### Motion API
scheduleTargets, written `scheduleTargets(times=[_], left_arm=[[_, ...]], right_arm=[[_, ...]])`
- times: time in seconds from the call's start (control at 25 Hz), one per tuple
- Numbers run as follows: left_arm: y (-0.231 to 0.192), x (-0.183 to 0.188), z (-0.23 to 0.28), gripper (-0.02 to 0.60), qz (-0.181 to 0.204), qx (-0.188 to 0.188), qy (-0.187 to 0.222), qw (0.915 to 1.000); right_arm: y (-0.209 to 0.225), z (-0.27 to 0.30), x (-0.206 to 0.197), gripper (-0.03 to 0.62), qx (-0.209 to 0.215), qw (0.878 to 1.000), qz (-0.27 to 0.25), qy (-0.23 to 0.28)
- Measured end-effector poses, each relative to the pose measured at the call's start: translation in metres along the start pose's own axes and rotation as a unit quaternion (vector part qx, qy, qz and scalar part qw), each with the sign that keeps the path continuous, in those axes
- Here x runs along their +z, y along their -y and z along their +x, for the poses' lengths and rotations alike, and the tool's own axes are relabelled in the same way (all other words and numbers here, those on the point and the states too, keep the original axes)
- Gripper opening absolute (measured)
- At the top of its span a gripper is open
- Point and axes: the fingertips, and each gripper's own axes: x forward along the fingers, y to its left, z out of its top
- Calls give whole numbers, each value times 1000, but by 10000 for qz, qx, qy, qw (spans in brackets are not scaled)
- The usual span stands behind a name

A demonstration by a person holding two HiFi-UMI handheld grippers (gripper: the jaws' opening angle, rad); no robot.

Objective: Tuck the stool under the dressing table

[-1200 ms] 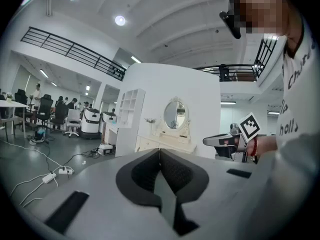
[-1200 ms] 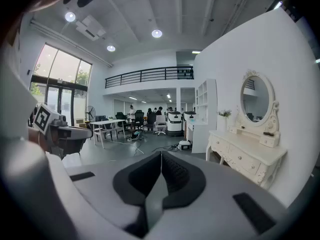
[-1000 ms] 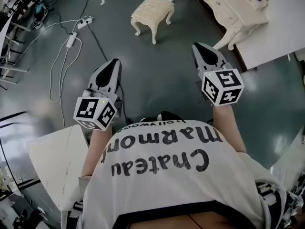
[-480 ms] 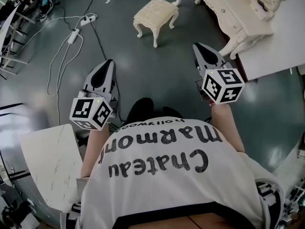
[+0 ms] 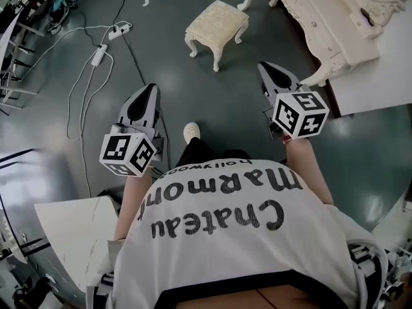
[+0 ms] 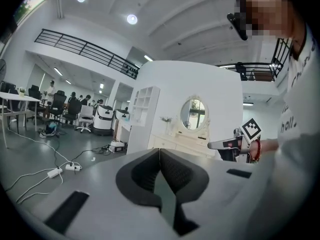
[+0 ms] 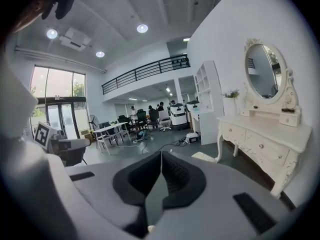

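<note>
Though empty, both grippers (image 5: pixel 149 89) (image 5: pixel 264 67) fully closed

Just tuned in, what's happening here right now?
A person holds a tool in each hand, the left tool and the right tool, both shut and empty. The stool stands out on the open floor, clear of the dressing table and not under it. Neither tool touches the stool; both point roughly toward it from some way back, so the tucking has not begun.
</note>
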Motion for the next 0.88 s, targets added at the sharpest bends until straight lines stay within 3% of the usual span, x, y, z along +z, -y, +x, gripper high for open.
scheduleTargets(times=[0.28,0.44,0.64,0.88], left_arm=[[-92,42,79,23,61,-151,-93,9998],[-133,53,122,23,111,-320,-190,9992],[-154,17,172,23,-120,-676,-763,9947],[-158,-42,215,23,-591,-1046,-1523,9810]], right_arm=[[7,112,56,25,-8,9997,172,154],[7,171,62,25,16,9998,196,34],[16,224,28,25,-26,9981,417,-459],[36,263,-31,25,-85,9891,754,-1261]])
